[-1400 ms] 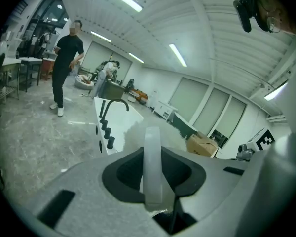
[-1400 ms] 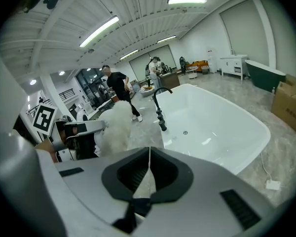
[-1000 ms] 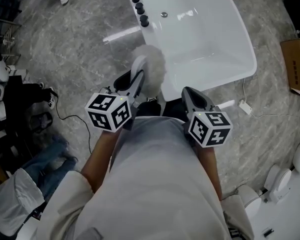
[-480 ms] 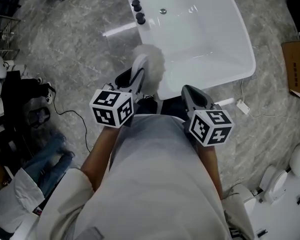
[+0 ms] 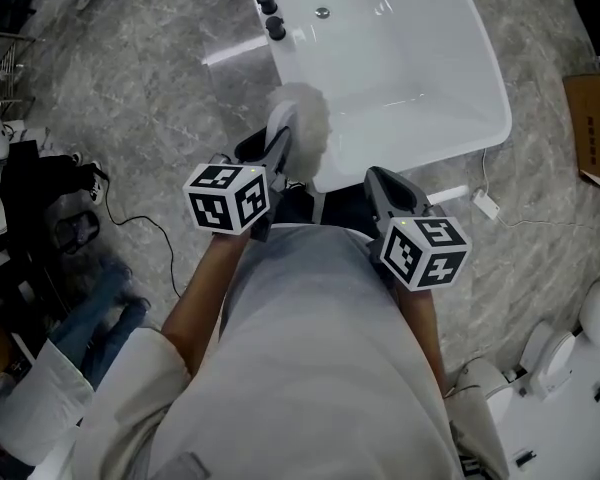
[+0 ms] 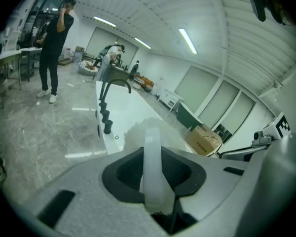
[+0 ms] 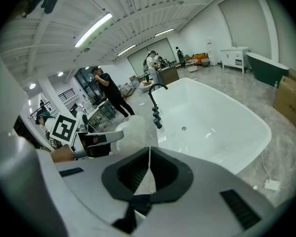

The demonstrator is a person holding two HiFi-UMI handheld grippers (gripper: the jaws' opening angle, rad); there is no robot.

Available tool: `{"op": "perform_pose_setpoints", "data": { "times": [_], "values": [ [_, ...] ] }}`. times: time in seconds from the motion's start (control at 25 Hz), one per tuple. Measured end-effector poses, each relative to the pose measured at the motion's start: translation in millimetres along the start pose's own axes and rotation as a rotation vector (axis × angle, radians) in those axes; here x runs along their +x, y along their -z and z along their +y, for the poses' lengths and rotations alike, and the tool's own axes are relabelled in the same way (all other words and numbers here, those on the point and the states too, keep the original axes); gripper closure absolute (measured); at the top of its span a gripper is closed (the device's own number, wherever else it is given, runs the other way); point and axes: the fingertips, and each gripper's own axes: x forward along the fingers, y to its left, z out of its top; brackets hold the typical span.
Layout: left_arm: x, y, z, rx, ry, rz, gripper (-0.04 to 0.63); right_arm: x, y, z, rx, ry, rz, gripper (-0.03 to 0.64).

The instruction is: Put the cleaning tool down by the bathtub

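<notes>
**Tool's in your left gripper, up by the tub's near corner, not put down yet**

Over on your far left the floor is cluttered with dark gear, and a black cable [image 5: 140, 230] snakes across the grey marble toward you.

Your left gripper [image 5: 280, 140] points forward at the tub. Its jaws are clamped on the white handle of the cleaning tool [image 5: 308, 126]. In the left gripper view the handle runs straight up through the gap with a pad on each side. The fluffy white head sticks out past the jaw tips. Seen from above, it overlaps the near left corner of the bathtub [image 5: 420, 58], right at the rim. So the tool is held up in the gripper, not lying on the floor.

A row of black faucet knobs [image 5: 270, 10] runs along the tub's left rim, and there's a drain [image 5: 322, 12] just inside it. In the left gripper view a person in black [image 6: 53, 48] stands well back on the left.

Your right gripper [image 5: 383, 186] hangs at the tub's near end, beside the left one but not touching it. Its jaws are pressed together with nothing between them.

Right of that, a white plug [image 5: 485, 205] on a cord lies on the floor near the tub's near right corner. A cardboard box [image 5: 592, 118] sits at the far right edge.
</notes>
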Motion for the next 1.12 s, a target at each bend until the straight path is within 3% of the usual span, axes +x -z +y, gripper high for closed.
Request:
{"op": "perform_pose_setpoints", "data": {
  "times": [1.12],
  "values": [
    [42.9, 56.7, 23.6, -0.117, -0.008, 0.14, 0.509, -9.7, 6.9, -12.9, 0.017, 0.027, 0.007, 0.604]
  ]
}}
